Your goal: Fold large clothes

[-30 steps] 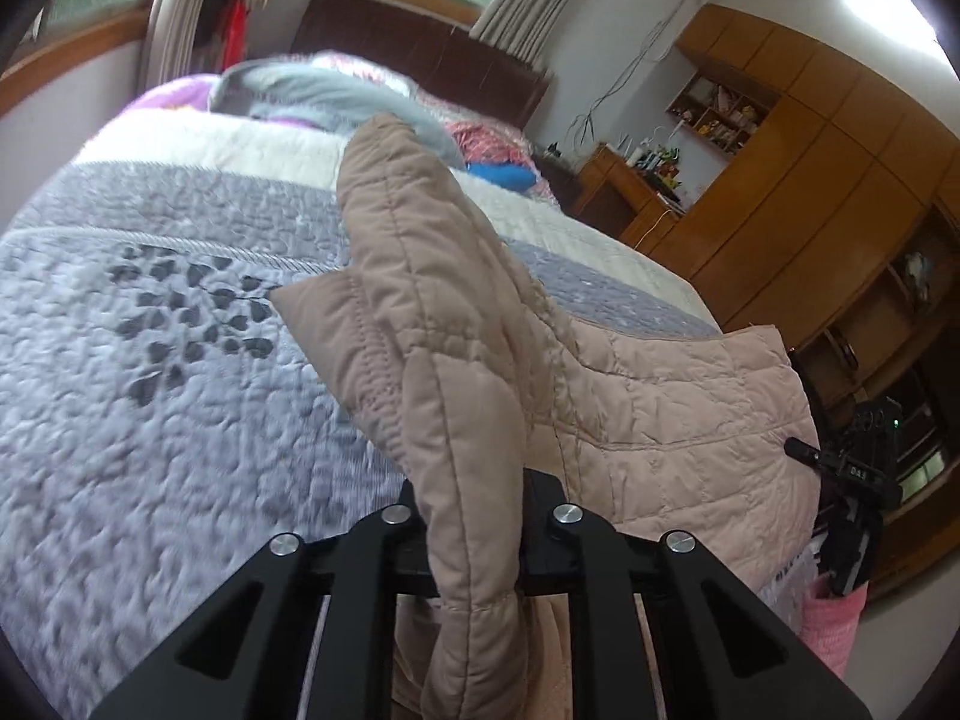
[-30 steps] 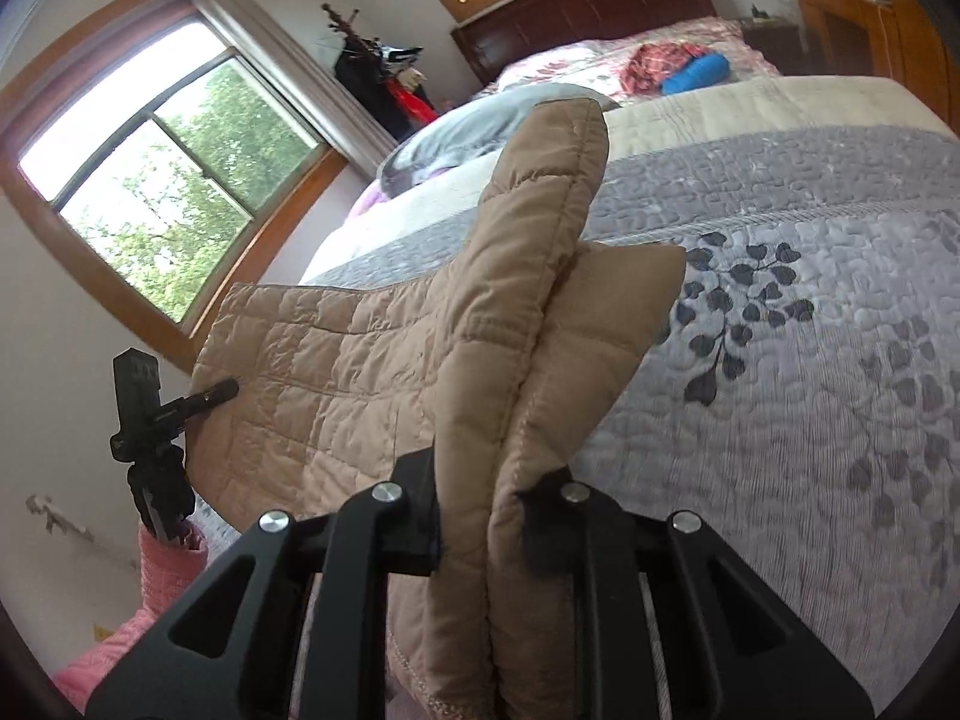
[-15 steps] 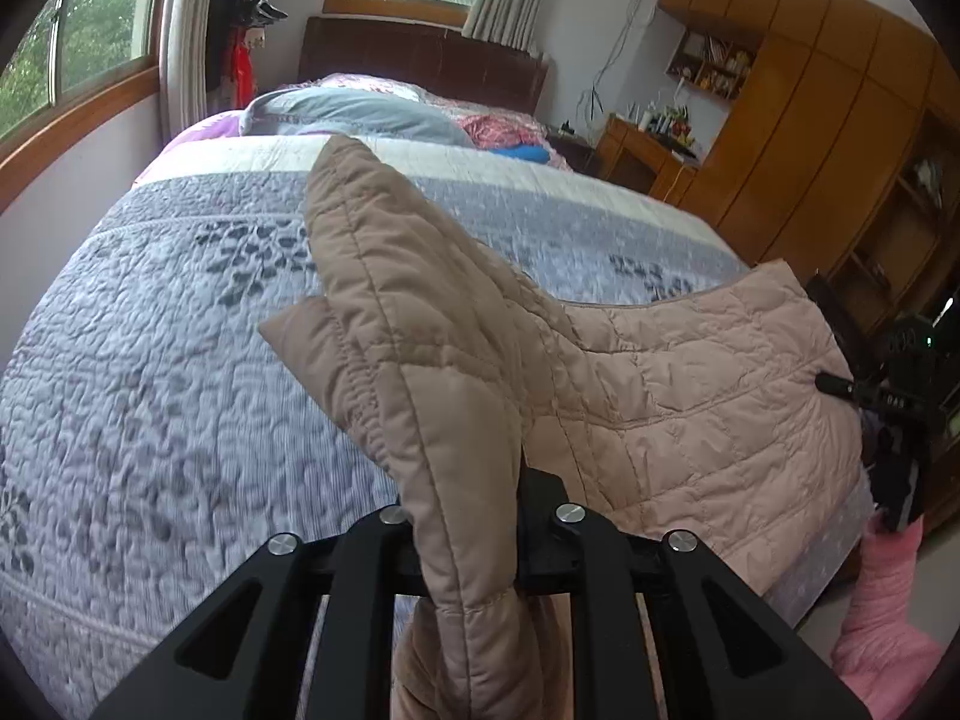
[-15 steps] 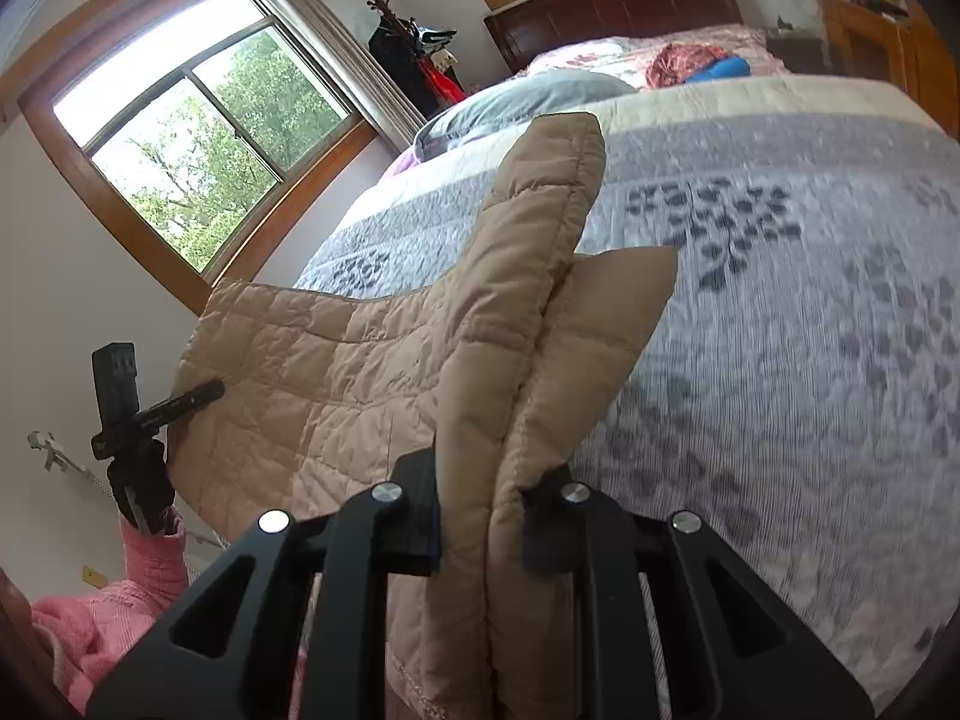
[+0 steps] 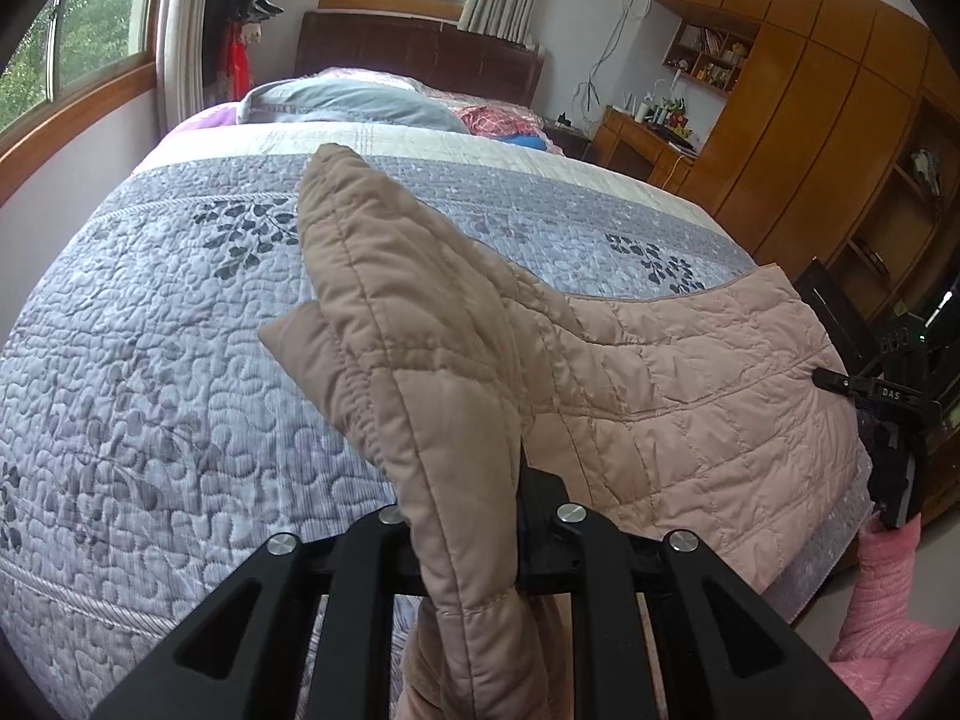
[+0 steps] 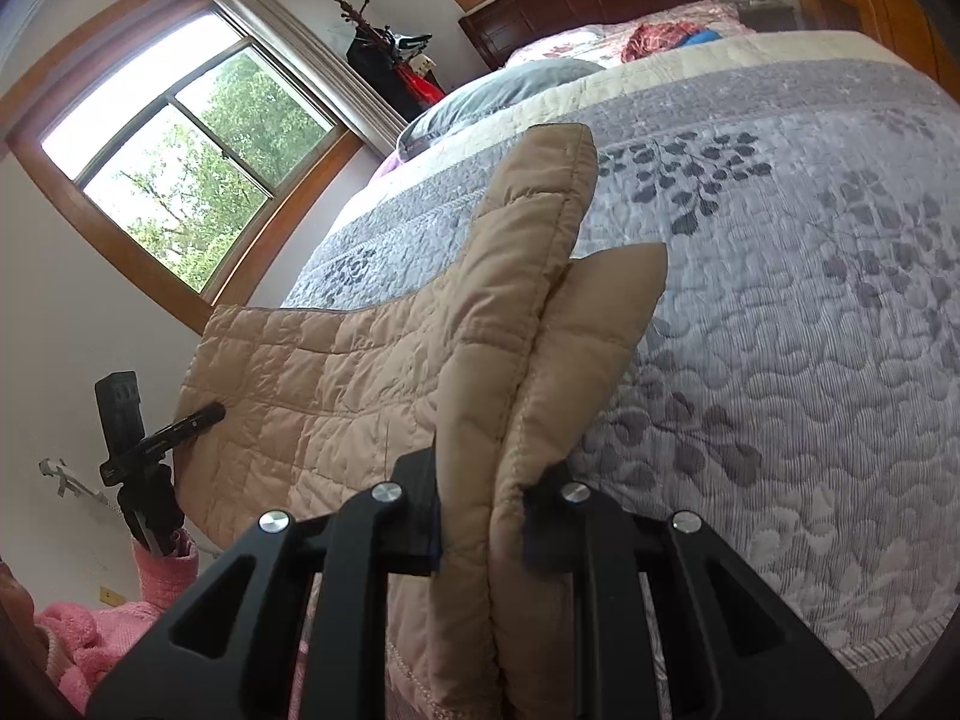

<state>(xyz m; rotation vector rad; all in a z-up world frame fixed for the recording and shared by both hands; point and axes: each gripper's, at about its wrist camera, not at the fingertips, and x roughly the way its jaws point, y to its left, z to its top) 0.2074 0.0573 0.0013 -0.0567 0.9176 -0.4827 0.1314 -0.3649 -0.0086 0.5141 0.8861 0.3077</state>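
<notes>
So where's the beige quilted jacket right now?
The beige quilted jacket hangs over the near edge of the bed, one end pinched in the left hand-held gripper, the other in the right hand-held gripper.

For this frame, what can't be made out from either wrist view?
- Left gripper fingertips: left view, jacket fabric wraps them.
- Right gripper fingertips: right view, same fabric.
- Jacket's lower part: both views, cut off at the bottom edge.
- Shelf items: left view, too small.
</notes>
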